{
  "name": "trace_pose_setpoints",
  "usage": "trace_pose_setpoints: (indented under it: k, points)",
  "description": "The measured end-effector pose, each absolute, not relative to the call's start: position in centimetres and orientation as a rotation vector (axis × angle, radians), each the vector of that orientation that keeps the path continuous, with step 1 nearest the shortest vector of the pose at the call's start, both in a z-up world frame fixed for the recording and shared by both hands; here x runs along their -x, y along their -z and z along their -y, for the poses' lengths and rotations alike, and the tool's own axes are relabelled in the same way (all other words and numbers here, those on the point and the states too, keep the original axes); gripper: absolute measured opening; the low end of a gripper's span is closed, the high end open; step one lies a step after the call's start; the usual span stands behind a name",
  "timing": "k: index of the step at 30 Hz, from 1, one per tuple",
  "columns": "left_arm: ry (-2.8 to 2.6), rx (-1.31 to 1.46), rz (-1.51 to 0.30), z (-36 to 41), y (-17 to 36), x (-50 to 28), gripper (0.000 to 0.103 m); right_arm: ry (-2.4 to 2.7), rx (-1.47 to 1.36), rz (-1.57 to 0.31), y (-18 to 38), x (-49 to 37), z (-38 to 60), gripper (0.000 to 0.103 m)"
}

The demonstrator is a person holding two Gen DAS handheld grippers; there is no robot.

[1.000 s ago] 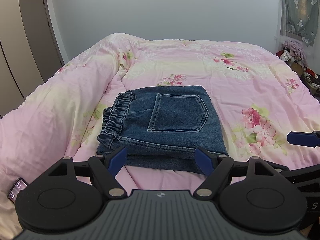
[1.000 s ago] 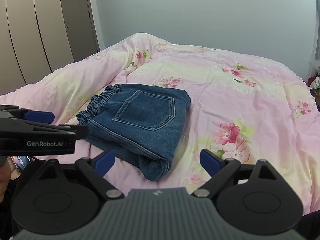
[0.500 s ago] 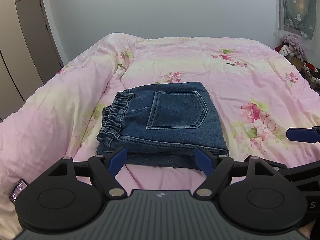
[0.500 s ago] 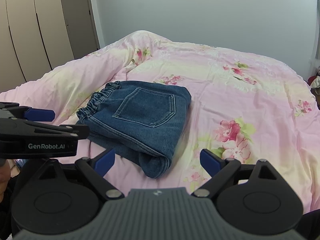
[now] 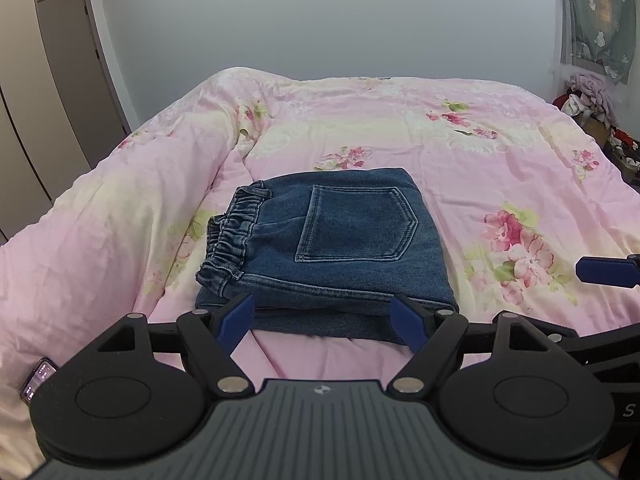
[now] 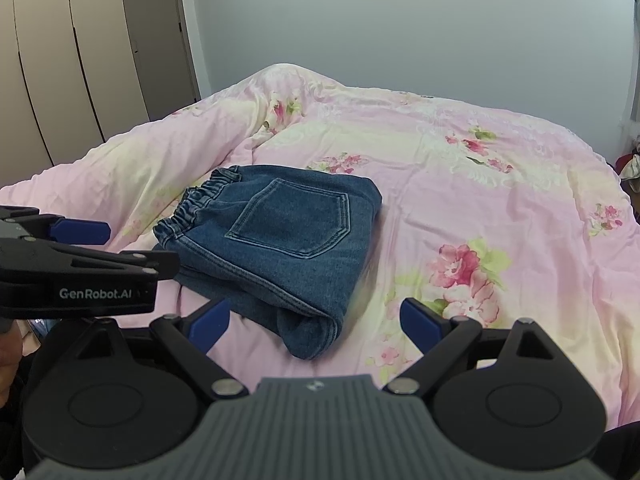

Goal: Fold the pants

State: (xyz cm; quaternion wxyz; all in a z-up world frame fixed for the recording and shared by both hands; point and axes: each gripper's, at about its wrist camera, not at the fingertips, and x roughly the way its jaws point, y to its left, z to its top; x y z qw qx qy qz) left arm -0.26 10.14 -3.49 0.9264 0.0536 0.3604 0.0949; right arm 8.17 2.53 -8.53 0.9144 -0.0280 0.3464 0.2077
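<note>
A: Bed (image 5: 460, 128) in pink floral quilt; folded jeans (image 5: 332, 240) lying mid-bed toward the near edge, waistband left, pocket up.

B: Left gripper (image 5: 322, 316) and right gripper (image 6: 316, 320)?

A: Jaws spread wide on both, empty, hovering clear at the near edge.

B: Step?

A: Folding seemingly finished (a neat stack). Next, probably just backing away, or tidying the near fold.

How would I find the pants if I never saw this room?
Look at the big bed with the pink flowered quilt. Near its front edge lies a folded bundle, the pants. They are the only dark blue denim there, with a stitched back pocket on top and a scrunchy waistband.
</note>
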Motion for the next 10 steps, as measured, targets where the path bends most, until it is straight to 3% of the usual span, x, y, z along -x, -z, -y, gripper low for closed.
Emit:
trace_pose_setpoints:
  k: [10]
  points:
    - [-0.196, -0.119, -0.734, -9.93, 3.28, 0.23, 0.09, -0.427, 0.06, -0.712, 8.46, -8.19, -2.51, 0.089]
